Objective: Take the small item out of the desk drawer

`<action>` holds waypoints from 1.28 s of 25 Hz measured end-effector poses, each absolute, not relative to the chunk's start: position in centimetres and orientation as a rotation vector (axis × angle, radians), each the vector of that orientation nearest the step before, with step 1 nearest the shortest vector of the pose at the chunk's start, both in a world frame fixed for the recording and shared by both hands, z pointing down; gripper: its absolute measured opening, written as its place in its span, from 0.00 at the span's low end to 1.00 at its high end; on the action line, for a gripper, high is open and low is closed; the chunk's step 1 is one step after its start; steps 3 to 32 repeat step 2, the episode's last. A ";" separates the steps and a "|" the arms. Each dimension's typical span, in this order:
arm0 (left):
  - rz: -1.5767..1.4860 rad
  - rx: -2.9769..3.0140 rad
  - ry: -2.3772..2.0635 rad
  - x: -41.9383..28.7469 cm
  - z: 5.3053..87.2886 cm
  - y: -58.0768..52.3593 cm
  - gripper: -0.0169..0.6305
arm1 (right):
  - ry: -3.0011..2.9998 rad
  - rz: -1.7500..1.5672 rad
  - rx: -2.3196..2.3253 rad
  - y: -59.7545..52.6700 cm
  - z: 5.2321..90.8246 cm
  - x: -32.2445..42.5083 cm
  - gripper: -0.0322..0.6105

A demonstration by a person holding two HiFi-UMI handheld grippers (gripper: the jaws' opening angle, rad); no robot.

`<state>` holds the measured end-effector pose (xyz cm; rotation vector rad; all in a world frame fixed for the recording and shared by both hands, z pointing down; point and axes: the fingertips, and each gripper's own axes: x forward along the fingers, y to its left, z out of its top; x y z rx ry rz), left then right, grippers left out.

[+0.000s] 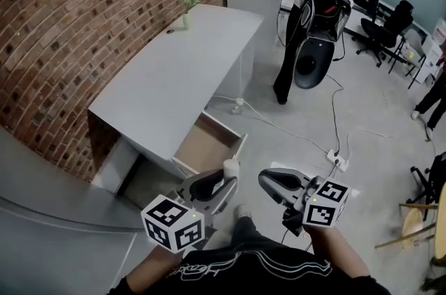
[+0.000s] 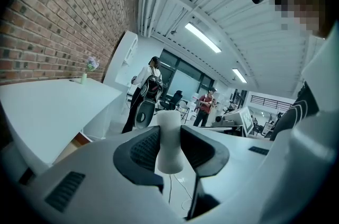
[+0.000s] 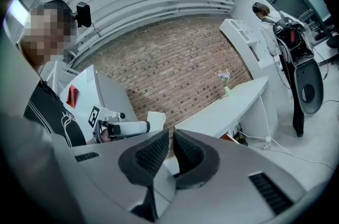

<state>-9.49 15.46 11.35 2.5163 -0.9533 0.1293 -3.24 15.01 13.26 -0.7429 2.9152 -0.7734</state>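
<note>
Small item (image 2: pixel 169 143), a stubby white cylinder, stands upright btwn the pads of the left gripper (image 2: pixel 170 132). The jaws are clamped on its sides, w/ its top poking up past the jaw tips and its bottom end hanging below them. From the head view I see the small item (image 1: pixel 231 167) lifted clear, w/ the open drawer (image 1: pixel 205 144) ahead of and below the jaw tips, pulled out from under the desk (image 1: pixel 174 70). What shows of the drawer's floor looks bare. The right gripper (image 3: pixel 170 135) is just beside the left one, jaws brought together w/ nothing btwn them. My read: the take-out step is basically done, since the item is out of the drawer and in hand. Next move prob needs a steady squeeze, no wrist roll, and a flat spot to carry the item to, maybe the desk top. The free right gripper could push the drawer shut if that's wanted. The item looks smooth, so I'd expect it to pivot if the grip eases.
</note>
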 end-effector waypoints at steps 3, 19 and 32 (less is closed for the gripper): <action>0.130 2.515 -0.949 -9.2 11.2 15.1 0.24 | 2.913 -0.774 -0.746 14.6 13.1 -3.0 0.14; 0.130 2.515 -0.949 -9.2 11.2 15.1 0.24 | 2.913 -0.774 -0.746 14.6 13.1 -3.0 0.14; 0.130 2.515 -0.949 -9.2 11.2 15.1 0.24 | 2.913 -0.774 -0.746 14.6 13.1 -3.0 0.14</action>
